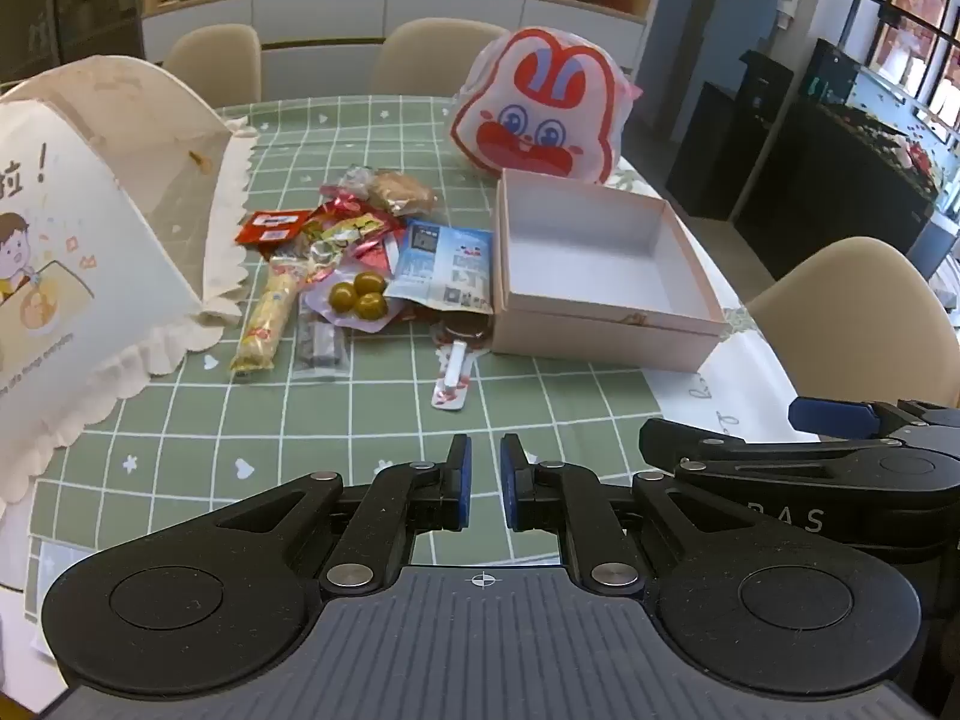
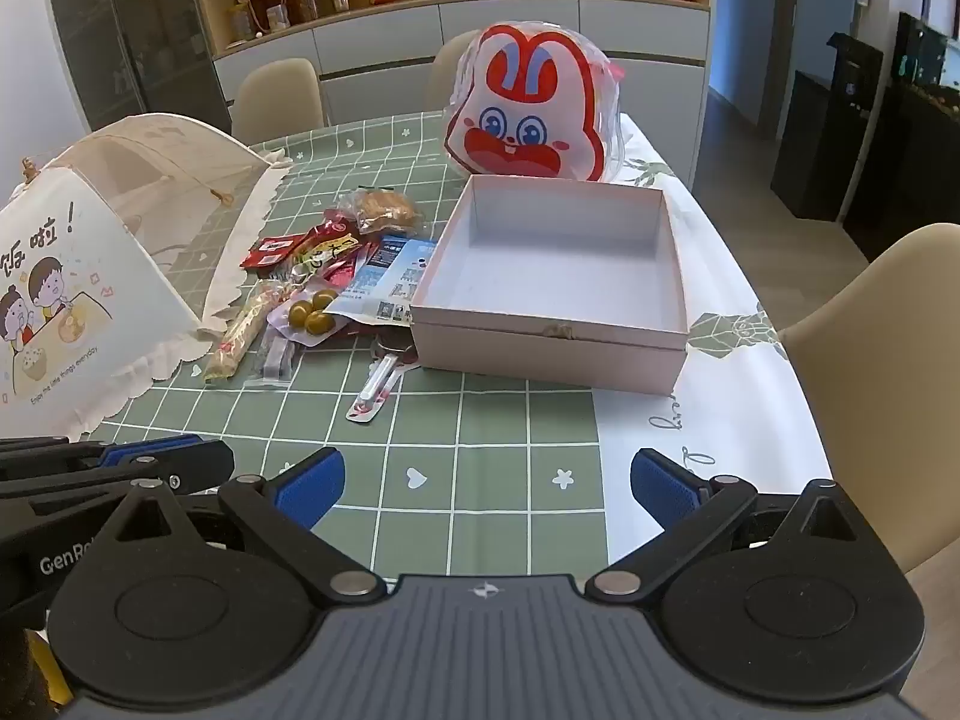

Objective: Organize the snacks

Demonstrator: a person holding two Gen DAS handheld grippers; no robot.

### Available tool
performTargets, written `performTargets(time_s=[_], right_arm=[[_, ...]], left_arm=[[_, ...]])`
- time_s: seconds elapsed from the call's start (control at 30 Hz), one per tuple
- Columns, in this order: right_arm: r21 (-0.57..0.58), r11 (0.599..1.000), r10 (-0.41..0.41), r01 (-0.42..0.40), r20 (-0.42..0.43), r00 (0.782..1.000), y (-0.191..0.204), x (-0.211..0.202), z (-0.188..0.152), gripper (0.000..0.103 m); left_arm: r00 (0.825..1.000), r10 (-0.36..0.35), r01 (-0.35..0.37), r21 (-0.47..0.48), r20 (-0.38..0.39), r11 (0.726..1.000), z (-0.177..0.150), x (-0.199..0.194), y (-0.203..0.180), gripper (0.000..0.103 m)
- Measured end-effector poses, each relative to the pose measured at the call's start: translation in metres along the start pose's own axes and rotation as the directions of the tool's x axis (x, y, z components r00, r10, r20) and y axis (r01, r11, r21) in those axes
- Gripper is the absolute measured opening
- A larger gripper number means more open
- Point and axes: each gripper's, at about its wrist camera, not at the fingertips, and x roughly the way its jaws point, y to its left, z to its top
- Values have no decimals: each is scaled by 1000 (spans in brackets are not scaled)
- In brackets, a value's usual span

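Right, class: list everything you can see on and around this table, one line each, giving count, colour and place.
Box: one, pale pink, open, nothing inside, right of the snacks.
Snack pile: many packets, mixed colours, left of box.
Lollipop: one, white stick, front of pile.
Rabbit bag: one, red and white, behind box.
Food cover: one, cream, far left.
Tablecloth: one, green check.
Chairs: several, beige, around table.
Left gripper: black, blue pads, nearly closed, holding nothing.
Right gripper: black, blue pads, open.

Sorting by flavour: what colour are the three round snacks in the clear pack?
Olive green-yellow round snacks, clearest in the left wrist view.
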Motion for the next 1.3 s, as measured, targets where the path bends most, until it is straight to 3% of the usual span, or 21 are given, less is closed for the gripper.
performTargets(time_s=[0.83, 1.3], right_arm=[[3, 1000, -7, 7, 6, 1000, -2, 2, -1, 102], [16, 1000, 2, -2, -14, 1000, -3, 14, -1, 102]], left_arm=[[1000, -3, 3, 0, -2, 1000, 0, -1, -2, 13], [1000, -2, 1, -46, -23, 999, 2, 11, 8, 13]])
